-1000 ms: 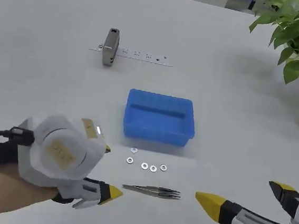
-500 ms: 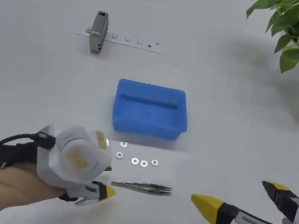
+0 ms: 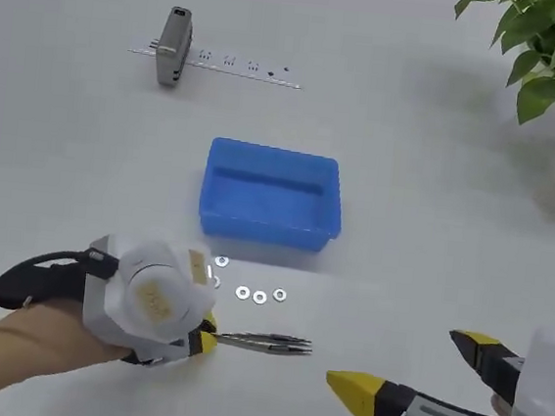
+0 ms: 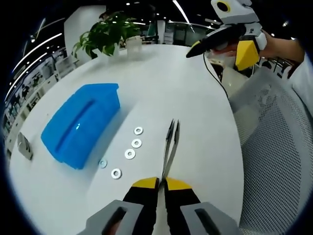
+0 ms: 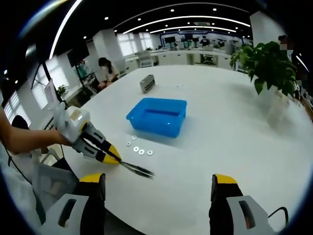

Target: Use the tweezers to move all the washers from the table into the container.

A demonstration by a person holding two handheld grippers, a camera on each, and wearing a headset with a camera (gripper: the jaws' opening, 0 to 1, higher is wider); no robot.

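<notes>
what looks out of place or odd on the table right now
Nothing stands out. The blue container sits upright and looks empty, the washers lie flat in a loose row in front of it, and the left gripper is shut on the back end of the tweezers. The right gripper hangs open, apart from them.

Work surface: white, smooth round-edged table (image 3: 432, 233). A blue rectangular plastic container (image 3: 271, 193) stands open-topped near its middle. Five small flat metal washers (image 3: 259, 296) lie loose just in front of the container, apart from it and from each other. The slim metal tweezers (image 3: 264, 342) lie nearer than the washers, tips closed. At the far side lies a white power strip (image 3: 242, 67) with a grey plug-in adapter (image 3: 175, 32). A green leafy potted plant (image 5: 266, 61) stands at the right.
</notes>
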